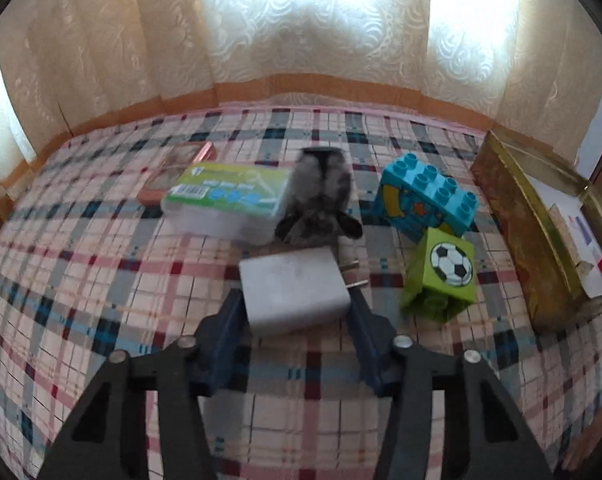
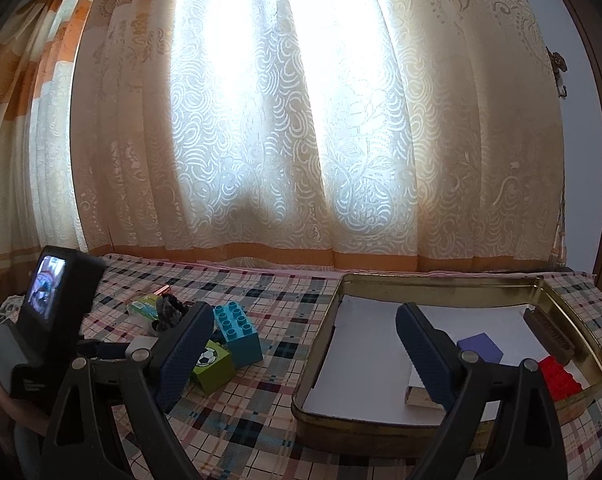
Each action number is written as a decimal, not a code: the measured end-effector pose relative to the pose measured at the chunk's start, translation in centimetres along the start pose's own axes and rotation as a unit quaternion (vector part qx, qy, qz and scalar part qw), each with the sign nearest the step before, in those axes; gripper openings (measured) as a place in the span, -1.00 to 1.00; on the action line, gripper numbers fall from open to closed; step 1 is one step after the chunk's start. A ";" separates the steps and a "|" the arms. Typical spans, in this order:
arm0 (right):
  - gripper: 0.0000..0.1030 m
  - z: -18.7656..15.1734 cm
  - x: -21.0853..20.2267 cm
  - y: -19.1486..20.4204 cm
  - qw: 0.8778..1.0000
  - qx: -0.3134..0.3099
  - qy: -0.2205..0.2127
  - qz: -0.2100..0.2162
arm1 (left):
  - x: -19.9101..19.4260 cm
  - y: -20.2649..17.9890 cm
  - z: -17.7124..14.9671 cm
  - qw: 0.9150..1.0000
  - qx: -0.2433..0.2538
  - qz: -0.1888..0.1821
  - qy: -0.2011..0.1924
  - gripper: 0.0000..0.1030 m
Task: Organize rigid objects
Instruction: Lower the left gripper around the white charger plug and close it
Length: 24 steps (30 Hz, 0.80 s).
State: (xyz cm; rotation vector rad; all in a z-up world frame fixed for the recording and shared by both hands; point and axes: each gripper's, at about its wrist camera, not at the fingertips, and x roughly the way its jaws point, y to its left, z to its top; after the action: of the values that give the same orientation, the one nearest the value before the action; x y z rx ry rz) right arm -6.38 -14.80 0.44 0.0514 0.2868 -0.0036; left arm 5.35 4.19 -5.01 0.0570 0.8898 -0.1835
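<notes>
Clamping a white charger (image 1: 295, 290) low over the plaid cloth (image 1: 81, 280), left tongs (image 1: 297, 300), right tongs (image 2: 305, 344) apart above the tin (image 2: 441, 280).

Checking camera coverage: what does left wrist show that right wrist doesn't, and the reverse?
Left wrist only: the left gripper closed on the white charger, prongs visible, and the green-labelled box up close.
Right wrist only: the tin's inside, with purple block, red brick and brown brush; the right gripper open.
Both: blue brick, soccer-ball cube, plaid cloth.
</notes>
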 end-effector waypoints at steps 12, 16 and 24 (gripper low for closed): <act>0.83 0.0 0.1 0.3 1.000 -0.003 0.005 0.006 | -1.2 1.5 -0.1 0.998 0.045 0.009 -0.033 0.56; 0.83 0.0 0.3 0.0 1.000 0.003 0.012 0.011 | -1.6 2.2 0.4 0.993 0.105 -0.017 -0.054 0.56; 0.83 0.0 0.6 -0.3 1.000 0.013 0.024 0.014 | -0.4 2.2 1.4 0.965 0.234 -0.115 -0.032 0.56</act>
State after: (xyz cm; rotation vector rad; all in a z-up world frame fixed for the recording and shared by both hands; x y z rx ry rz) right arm -5.83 -15.14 0.21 0.0807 0.3332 0.0224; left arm 6.56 6.22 -3.93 0.3866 0.7719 -0.6079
